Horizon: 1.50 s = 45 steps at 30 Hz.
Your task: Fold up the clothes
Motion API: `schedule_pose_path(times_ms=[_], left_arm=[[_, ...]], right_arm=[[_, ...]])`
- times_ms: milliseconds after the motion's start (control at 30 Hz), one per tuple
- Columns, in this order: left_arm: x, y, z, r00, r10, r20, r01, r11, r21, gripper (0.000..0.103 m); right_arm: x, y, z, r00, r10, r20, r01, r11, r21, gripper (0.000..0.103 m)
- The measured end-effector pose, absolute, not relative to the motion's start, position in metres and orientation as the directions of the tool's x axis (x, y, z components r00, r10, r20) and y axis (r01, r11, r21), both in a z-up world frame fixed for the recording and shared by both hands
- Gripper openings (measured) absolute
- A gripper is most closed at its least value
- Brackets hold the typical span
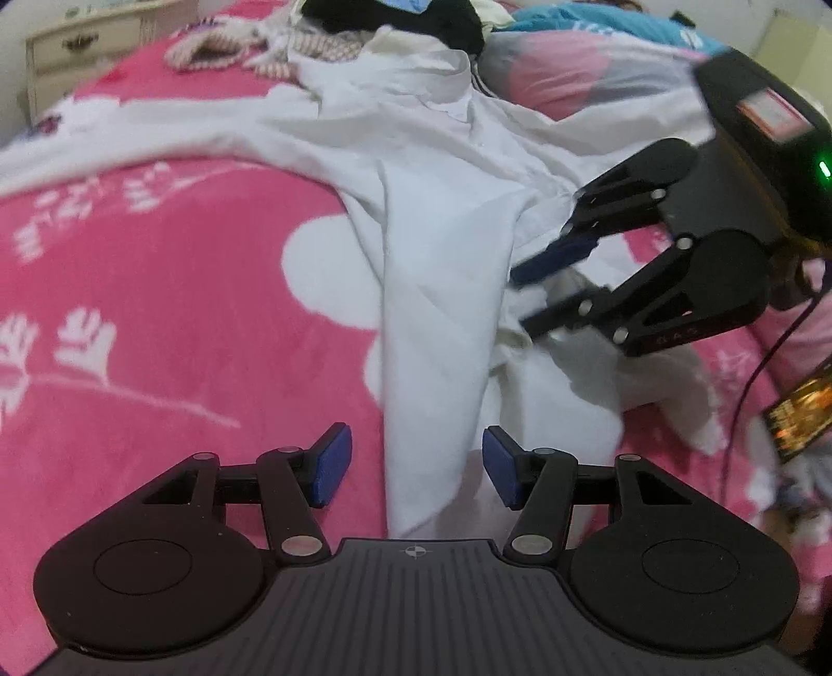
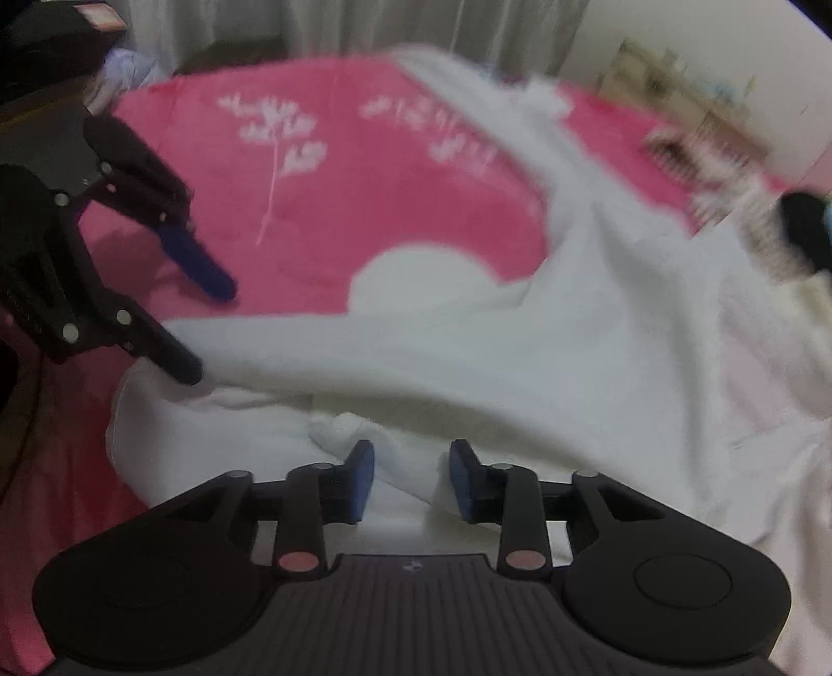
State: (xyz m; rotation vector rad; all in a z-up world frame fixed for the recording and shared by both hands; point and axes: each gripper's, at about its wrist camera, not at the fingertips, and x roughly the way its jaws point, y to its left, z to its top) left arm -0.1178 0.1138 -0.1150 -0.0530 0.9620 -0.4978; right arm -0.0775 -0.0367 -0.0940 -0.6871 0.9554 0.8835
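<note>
Blur (right view) smears white garment (image 2: 520,353) edges.

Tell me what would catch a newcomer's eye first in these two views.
A rumpled white shirt sprawls across the middle of a vivid pink blanket with white flower prints. The left gripper and right gripper both hover over the cloth with jaws open. A pile of other clothes sits at the far end of the bed.

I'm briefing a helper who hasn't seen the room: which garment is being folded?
On the pink floral blanket lies a big white shirt, spread from the clothes pile toward both grippers. It alone is plain white, with a collar.
</note>
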Motion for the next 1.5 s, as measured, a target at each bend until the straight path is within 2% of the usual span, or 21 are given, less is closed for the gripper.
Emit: schedule_pose_path(times_ms=[67,100,133,167,200,233,300,500,633,733,833,967,1000,1033,1100,1133,1233,1267,1300,1367,1500], left_arm=[[-0.116,0.109,-0.117,0.471,-0.425,-0.773,0.396,0.885,-0.245,0.056],[-0.116,0.106,-0.118,0.473,-0.423,-0.773,0.403,0.884,-0.238,0.054],[-0.116,0.103,-0.119,0.479,-0.421,-0.771,0.411,0.883,-0.226,0.053],[-0.116,0.101,-0.12,0.484,-0.416,-0.77,0.418,0.883,-0.215,0.047],[-0.115,0.101,-0.121,0.486,-0.415,-0.769,0.415,0.884,-0.215,0.034],[-0.114,0.101,-0.122,0.488,-0.414,-0.769,0.413,0.885,-0.214,0.029],[-0.111,0.106,-0.124,0.487,-0.426,-0.763,0.394,0.887,-0.243,0.011],[-0.109,0.162,-0.109,0.493,-0.481,-0.725,0.212,0.875,-0.436,0.007],[-0.119,0.201,-0.104,0.492,-0.491,-0.719,0.082,0.848,-0.523,0.007],[-0.129,0.219,-0.103,0.503,-0.46,-0.732,0.017,0.852,-0.524,0.007],[-0.137,0.227,-0.102,0.508,-0.428,-0.748,-0.018,0.862,-0.506,0.007],[-0.137,0.228,-0.106,0.478,-0.434,-0.764,-0.031,0.86,-0.509,0.008],[-0.136,0.227,-0.106,0.476,-0.433,-0.765,-0.031,0.862,-0.507,0.011],[-0.135,0.225,-0.107,0.473,-0.434,-0.767,-0.024,0.864,-0.504,0.015],[-0.132,0.219,-0.106,0.471,-0.428,-0.772,-0.003,0.874,-0.486,0.031],[-0.13,0.216,-0.106,0.47,-0.424,-0.774,0.009,0.88,-0.475,0.034],[-0.123,0.2,-0.107,0.474,-0.392,-0.788,0.067,0.909,-0.412,0.046],[-0.12,0.193,-0.108,0.478,-0.376,-0.794,0.085,0.919,-0.384,0.053],[-0.118,0.187,-0.109,0.483,-0.352,-0.802,0.097,0.932,-0.35,0.056],[-0.114,0.17,-0.115,0.491,-0.296,-0.819,0.141,0.955,-0.261,0.056],[-0.115,0.15,-0.12,0.515,-0.225,-0.827,0.218,0.968,-0.127,0.056]], right_arm=[[-0.072,-0.034,-0.104,0.258,0.316,-0.913,-0.879,0.469,-0.086,0.034],[-0.072,-0.034,-0.104,0.247,0.319,-0.915,-0.88,0.469,-0.074,0.029],[-0.072,-0.034,-0.104,0.237,0.325,-0.916,-0.881,0.469,-0.062,0.004],[-0.072,-0.035,-0.102,0.234,0.332,-0.914,-0.879,0.473,-0.053,0.001],[-0.075,-0.037,-0.097,0.243,0.343,-0.907,-0.88,0.472,-0.057,0.001],[-0.077,-0.04,-0.091,0.245,0.354,-0.903,-0.881,0.47,-0.054,0.001],[-0.081,-0.046,-0.077,0.235,0.376,-0.896,-0.881,0.471,-0.034,0.001],[-0.095,-0.068,-0.032,0.18,0.47,-0.864,-0.838,0.533,0.115,0.001],[-0.111,-0.077,-0.018,0.175,0.574,-0.8,-0.783,0.574,0.241,0.001],[-0.126,-0.078,-0.023,0.178,0.638,-0.749,-0.75,0.581,0.316,0.001],[-0.141,-0.075,-0.04,0.169,0.633,-0.755,-0.73,0.595,0.335,0.002],[-0.15,-0.074,-0.069,0.088,0.528,-0.845,-0.726,0.614,0.309,0.008],[-0.151,-0.073,-0.072,0.059,0.505,-0.861,-0.74,0.601,0.301,0.011],[-0.152,-0.073,-0.072,0.034,0.486,-0.874,-0.755,0.586,0.296,0.015],[-0.152,-0.072,-0.062,0.035,0.482,-0.876,-0.789,0.551,0.272,0.016],[-0.149,-0.072,-0.055,0.067,0.489,-0.87,-0.8,0.547,0.246,0.017],[-0.129,-0.073,-0.037,0.174,0.527,-0.832,-0.774,0.595,0.215,0.03],[-0.119,-0.071,-0.036,0.198,0.532,-0.823,-0.751,0.622,0.222,0.029],[-0.113,-0.065,-0.039,0.215,0.521,-0.826,-0.739,0.639,0.21,0.03],[-0.101,-0.047,-0.05,0.236,0.487,-0.841,-0.726,0.664,0.18,0.03],[-0.081,-0.018,-0.085,0.156,0.393,-0.906,-0.691,0.699,0.184,0.029]])
